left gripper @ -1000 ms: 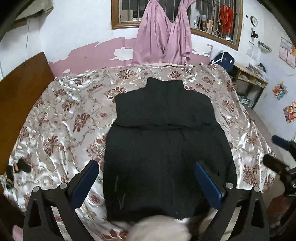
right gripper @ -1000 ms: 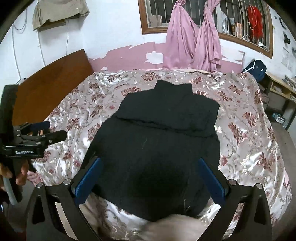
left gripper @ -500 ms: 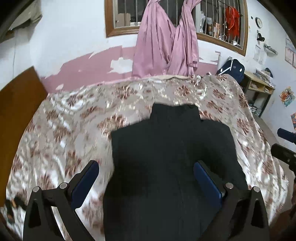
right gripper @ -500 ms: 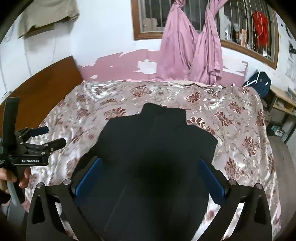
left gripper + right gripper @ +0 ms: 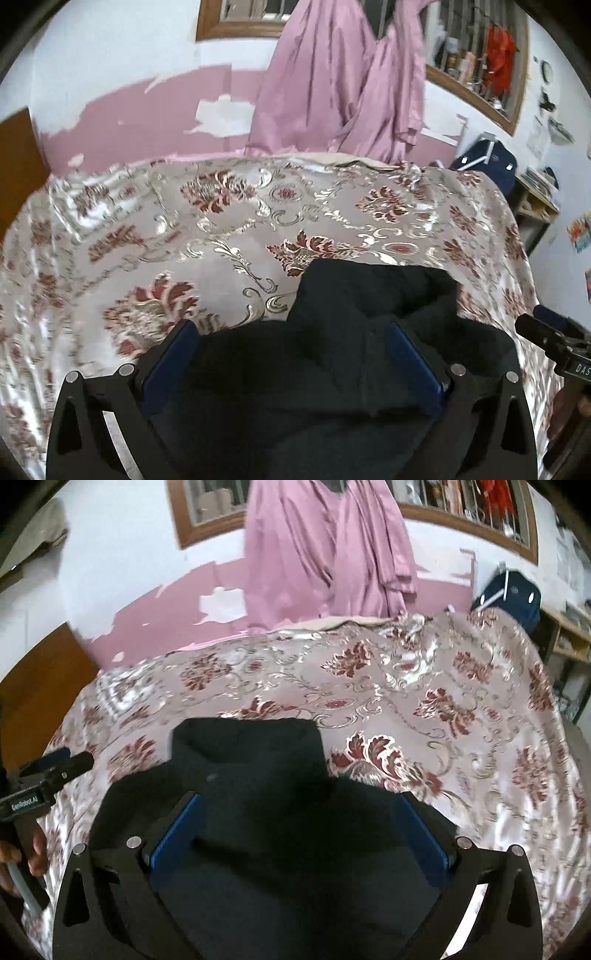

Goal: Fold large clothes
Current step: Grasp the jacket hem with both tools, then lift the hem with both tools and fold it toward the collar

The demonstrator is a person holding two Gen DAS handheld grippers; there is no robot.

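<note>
Peeling pink-and-white wall and a knotted pink curtain at the back, floral bedspread filling the rest, so I'll place everything off the black sweater lying flat on the bed.

Left of the sweater's collar it's just bedspread, with the wooden headboard beyond that. A second ago both cameras had the whole garment in view, hem included; now both have swung forward and sit over its upper half, collar dead ahead. My read is they're heading for the shoulders or collar for the next fold (just a guess).

Left tool is spread wide over the chest area, pinching nothing. Right tool is the same, fingers wide apart on either side of the neck base.

Hard to see: the hem and lower body are cut off below frame, the sleeves aren't distinguishable in all that black, and motion blur smears the edges. Can't tell if either tool actually touches the fabric.
</note>
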